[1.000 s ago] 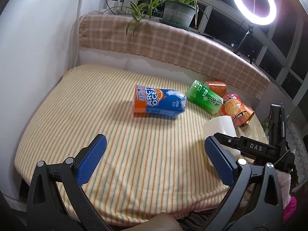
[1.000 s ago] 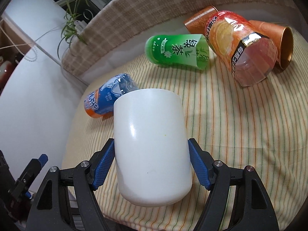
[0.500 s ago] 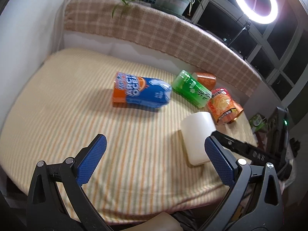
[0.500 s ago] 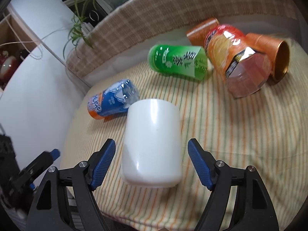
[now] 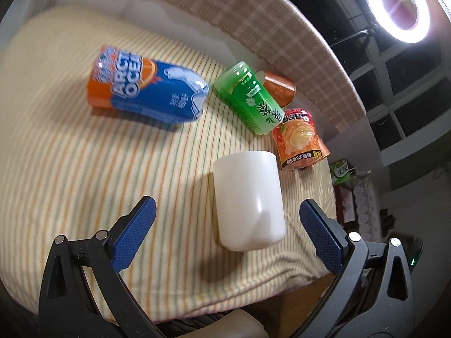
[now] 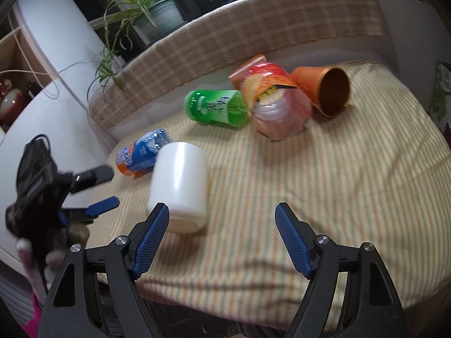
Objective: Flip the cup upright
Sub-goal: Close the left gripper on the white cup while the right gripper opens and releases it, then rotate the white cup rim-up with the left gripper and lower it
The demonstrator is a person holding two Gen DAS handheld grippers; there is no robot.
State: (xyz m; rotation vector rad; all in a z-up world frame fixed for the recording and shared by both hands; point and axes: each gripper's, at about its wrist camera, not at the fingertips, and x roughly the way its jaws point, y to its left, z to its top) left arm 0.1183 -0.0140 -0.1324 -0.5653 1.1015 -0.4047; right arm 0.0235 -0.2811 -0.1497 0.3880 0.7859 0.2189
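Observation:
A plain white cup [image 5: 248,200] stands on the striped cloth near the table's front edge, its closed end up; it also shows in the right wrist view [image 6: 179,187]. My left gripper [image 5: 225,236] is open, its blue fingers on either side of the cup and apart from it. My right gripper [image 6: 222,239] is open and empty, with the cup just beyond its left finger. The left gripper [image 6: 93,194] shows at the left of the right wrist view, held by a hand.
Several cups lie on their sides: a blue-orange one [image 5: 143,87], a green one [image 5: 251,98], a red-orange one [image 5: 300,138] and an orange-brown one [image 6: 328,90]. A checked padded wall [image 5: 267,28] rims the table's back. A potted plant [image 6: 152,14] stands behind it.
My right gripper opened, let go of the white cup and drew back to the right. My left gripper swung right and closer, so the cup now sits between its fingers.

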